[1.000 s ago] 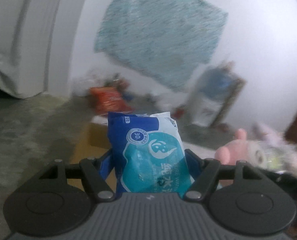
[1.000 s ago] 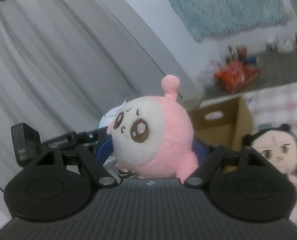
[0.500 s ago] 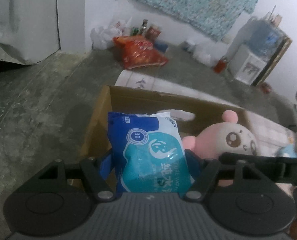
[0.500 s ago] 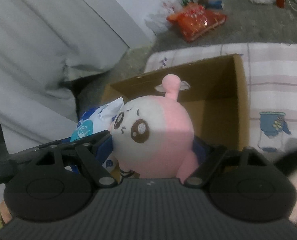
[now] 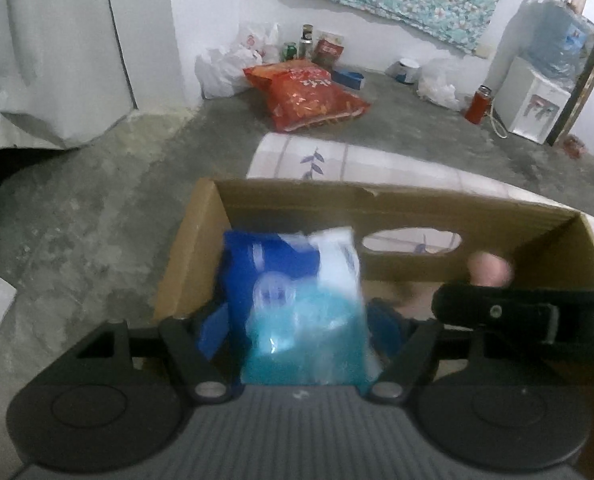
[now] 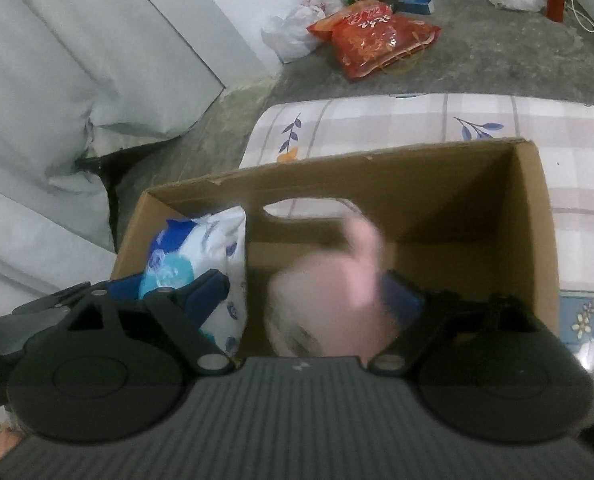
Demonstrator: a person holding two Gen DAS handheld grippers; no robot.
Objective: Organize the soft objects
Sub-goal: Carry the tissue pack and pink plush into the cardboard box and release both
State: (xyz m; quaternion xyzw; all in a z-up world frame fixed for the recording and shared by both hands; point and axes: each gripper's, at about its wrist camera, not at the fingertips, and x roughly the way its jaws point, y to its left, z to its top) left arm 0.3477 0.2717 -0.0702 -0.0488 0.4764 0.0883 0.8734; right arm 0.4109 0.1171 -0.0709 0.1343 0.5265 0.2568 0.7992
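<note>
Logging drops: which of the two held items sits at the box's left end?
The blue wet-wipes pack, between the left tongs. The pink plush in the right tongs hangs mid-box.

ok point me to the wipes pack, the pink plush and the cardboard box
wipes pack (image 5: 297, 312), left wrist view, front of the wrapper
pink plush (image 6: 337, 300), right wrist view, blurred body
cardboard box (image 6: 437, 184), right wrist view, inner far wall

Dim, flat indoor light with a bluish cast and heavy fisheye bending

Motion blur smears the blue-and-white plastic wipes packet (image 5: 297, 312) at the left view's centre and the pink plush toy (image 6: 337, 300) in the right view's; the red crinkly snack bag (image 5: 309, 96) behind stays fairly sharp. Corners darken to black, shadows are soft, and the brown cardboard box (image 6: 537, 220) interior is shaded.
</note>
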